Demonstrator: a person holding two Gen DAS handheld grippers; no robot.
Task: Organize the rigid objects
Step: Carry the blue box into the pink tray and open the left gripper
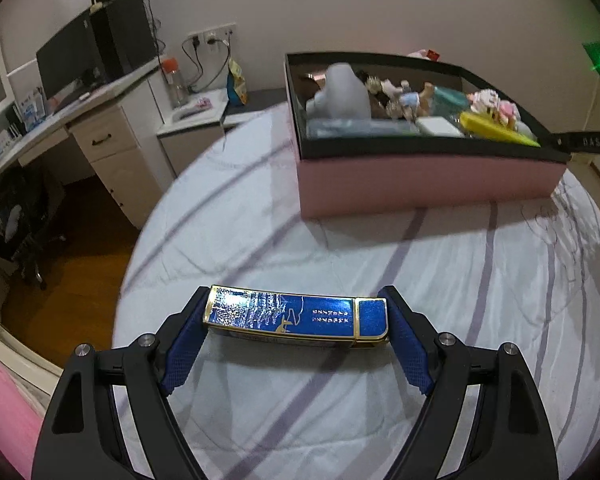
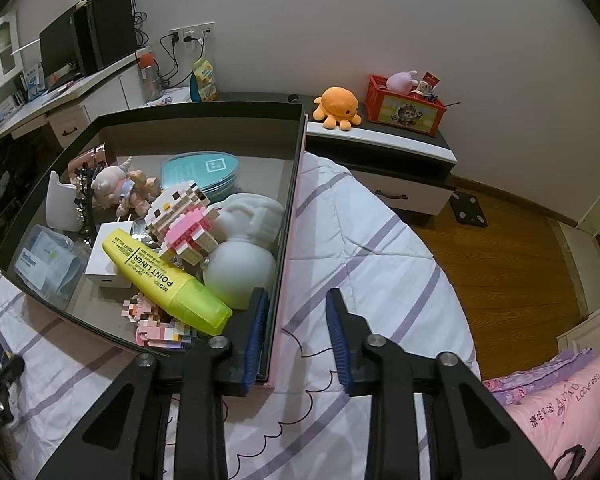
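Blue-and-gold flat box (image 1: 298, 317) sits clamped end to end in the left gripper (image 1: 298, 320), its long axis crosswise between the pads, printed face up, above the striped bedcover (image 1: 380, 248). Beyond stands the pink storage box (image 1: 428, 178). Only the right wrist view shows the right gripper (image 2: 296, 340): its narrowly parted jaws straddle that box's near corner wall (image 2: 274, 320), whether pressing I cannot tell, beside a yellow highlighter (image 2: 168, 280).

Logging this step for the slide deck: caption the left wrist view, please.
Left tongs grip a blue-and-gold box endwise above the striped bedsheet, facing the pink storage box.
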